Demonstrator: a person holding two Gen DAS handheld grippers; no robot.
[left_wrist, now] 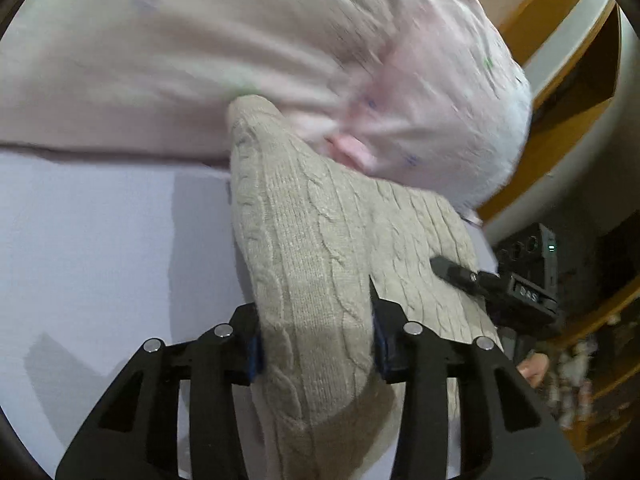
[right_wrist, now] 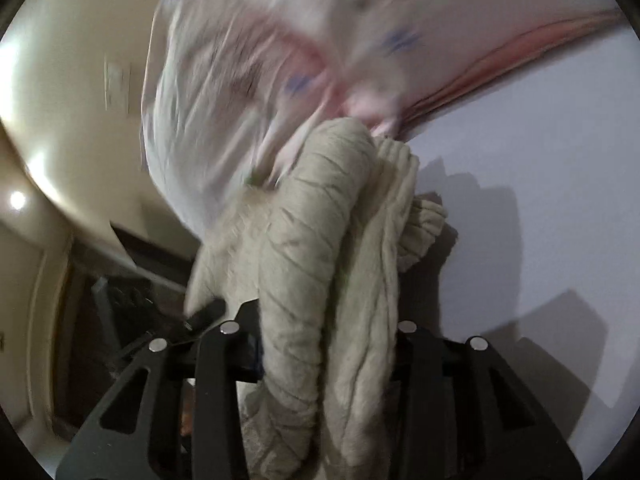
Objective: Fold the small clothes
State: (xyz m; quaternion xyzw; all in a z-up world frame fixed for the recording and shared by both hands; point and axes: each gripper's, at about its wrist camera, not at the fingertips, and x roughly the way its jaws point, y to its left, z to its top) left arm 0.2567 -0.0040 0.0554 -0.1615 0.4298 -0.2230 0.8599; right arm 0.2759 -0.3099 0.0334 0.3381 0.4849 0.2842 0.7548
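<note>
I see a pale lavender tabletop (left_wrist: 100,240), cream wall (right_wrist: 72,92) with bright light spot (right_wrist: 18,200), and wooden trim (left_wrist: 560,12).

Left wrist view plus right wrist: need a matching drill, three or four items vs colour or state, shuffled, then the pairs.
Things:
1. beige cable-knit sweater
2. pale pink printed garment
3. white table surface
4. right gripper

Colour or state:
A. blurred, small blue marks on it
B. flat, carries grey shadows
C. bunched between black fingers in both views
D. shut on thick knit folds

Pairs: 1-C, 2-A, 3-B, 4-D. The left gripper also clamps the sweater.
</note>
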